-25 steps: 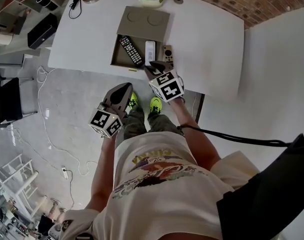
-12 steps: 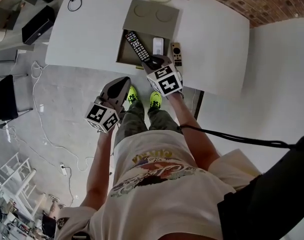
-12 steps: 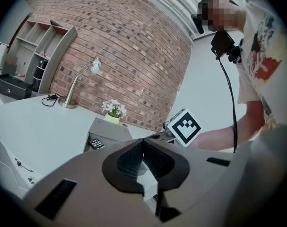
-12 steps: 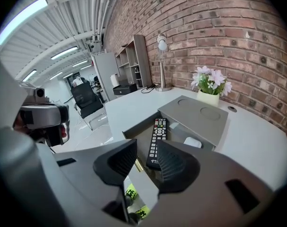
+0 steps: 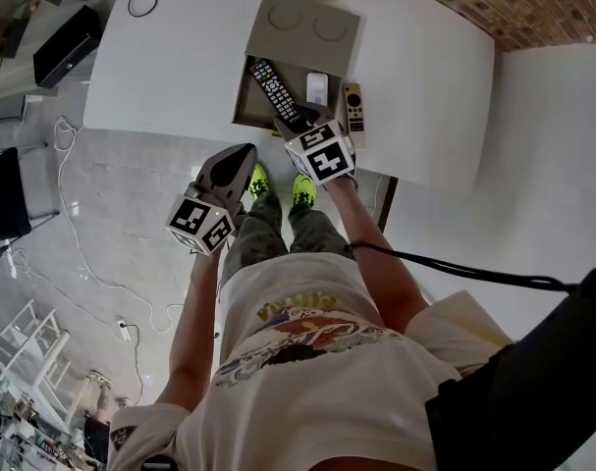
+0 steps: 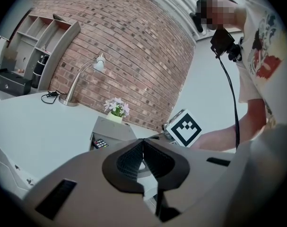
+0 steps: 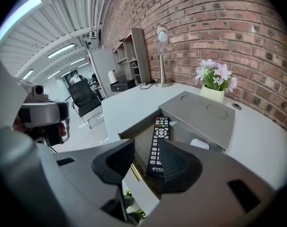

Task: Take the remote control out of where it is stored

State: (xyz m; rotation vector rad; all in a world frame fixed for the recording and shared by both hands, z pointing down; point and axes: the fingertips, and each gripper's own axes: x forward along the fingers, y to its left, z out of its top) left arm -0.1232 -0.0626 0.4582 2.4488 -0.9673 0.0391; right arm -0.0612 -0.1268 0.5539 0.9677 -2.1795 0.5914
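Observation:
A long black remote [image 5: 275, 90] lies in the open drawer [image 5: 246, 116] of a flat grey box [image 5: 302, 27] on the white table, with a small white remote [image 5: 317, 88] beside it. My right gripper [image 5: 296, 124] hangs over the drawer's front edge. Its jaws have just been opening and now stand apart. In the right gripper view the black remote [image 7: 157, 145] shows through the gap of the right gripper [image 7: 147, 148], farther on, with no pad touching it. My left gripper [image 5: 246, 151] floats off the table's front edge; the left gripper [image 6: 143, 142] has its pads together, empty.
A tan remote [image 5: 352, 106] rests on the table [image 5: 170, 77] right of the drawer. A pot of flowers [image 7: 216, 82] and a desk lamp [image 7: 162, 56] stand behind the box. Cables trail on the floor [image 5: 111, 214] at the left, near a black chair [image 5: 3, 199].
Both grippers have moved toward the table. The right one went from short of the drawer to over its front edge, beside the black remote.

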